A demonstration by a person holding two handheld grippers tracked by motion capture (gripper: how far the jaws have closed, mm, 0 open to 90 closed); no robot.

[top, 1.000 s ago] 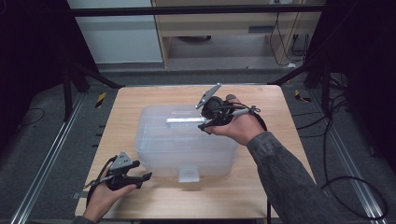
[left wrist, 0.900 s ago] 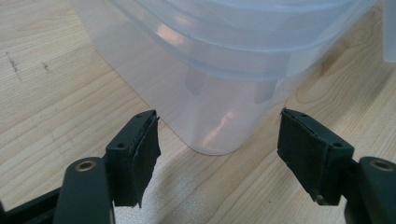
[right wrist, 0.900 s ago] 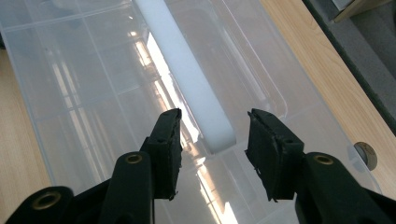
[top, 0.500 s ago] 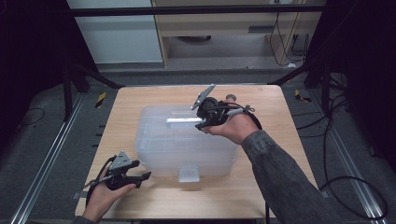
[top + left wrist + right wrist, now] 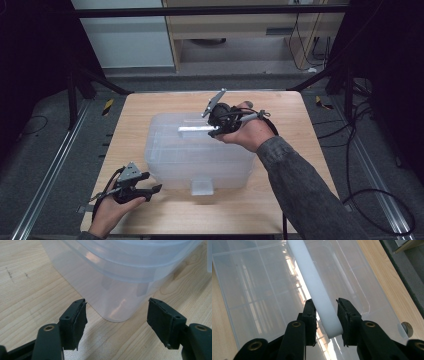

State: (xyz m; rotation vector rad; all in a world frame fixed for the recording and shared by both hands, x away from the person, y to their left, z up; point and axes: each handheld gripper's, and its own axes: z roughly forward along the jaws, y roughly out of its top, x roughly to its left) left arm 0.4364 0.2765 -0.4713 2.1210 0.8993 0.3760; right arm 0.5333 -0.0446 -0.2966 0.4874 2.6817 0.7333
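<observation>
A wooden table stands on a grey floor in a dark room. At its near left corner the left gripper rests with jaws spread, empty, facing a corner of the clear plastic box mid-table. Over the lid, the right gripper has just been closing its jaws around the white handle, pads touching its sides.
</observation>
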